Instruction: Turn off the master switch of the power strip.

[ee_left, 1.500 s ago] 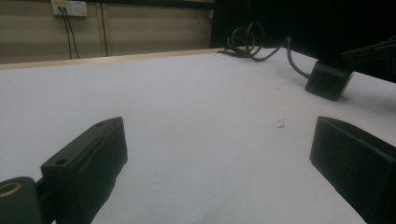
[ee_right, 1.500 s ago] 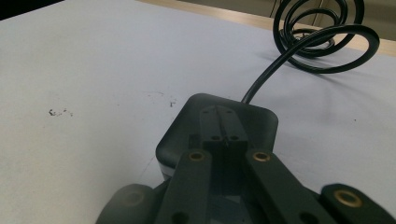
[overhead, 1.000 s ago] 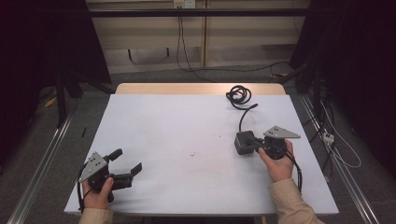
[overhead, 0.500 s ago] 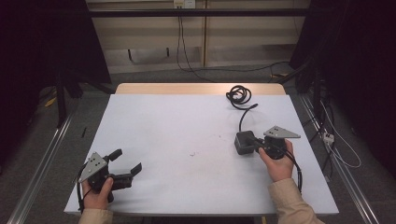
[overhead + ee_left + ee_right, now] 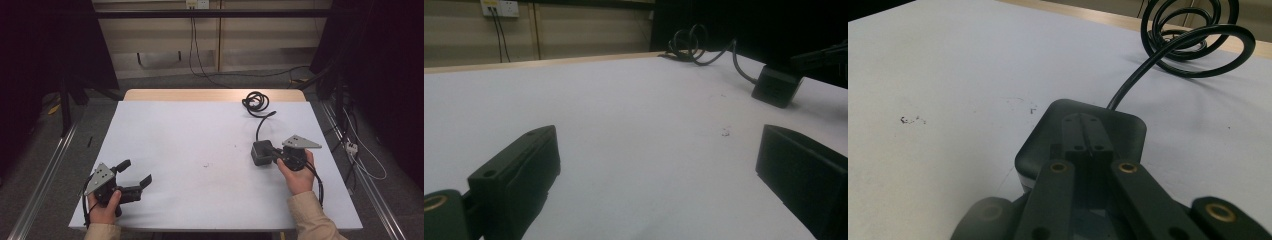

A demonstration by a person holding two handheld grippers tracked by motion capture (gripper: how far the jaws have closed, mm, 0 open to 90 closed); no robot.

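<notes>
A black power adapter (image 5: 260,153) lies on the right half of the white table (image 5: 200,135), its cable running back to a coil (image 5: 255,102) at the far edge. My right gripper (image 5: 274,155) reaches it from the right. In the right gripper view the two jaws lie pressed together on top of the adapter (image 5: 1044,136), gripper (image 5: 1087,120) shut with nothing between them. My left gripper (image 5: 134,173) rests at the front left corner, open and empty. The left gripper view has its wide-apart gripper (image 5: 659,150) facing the adapter (image 5: 776,86) and the coil (image 5: 689,42).
Small dark marks (image 5: 206,164) dot the table's middle. A wooden strip (image 5: 200,94) borders the far edge. Cables (image 5: 360,155) lie on the floor at the right, and metal rails (image 5: 45,175) run along both sides.
</notes>
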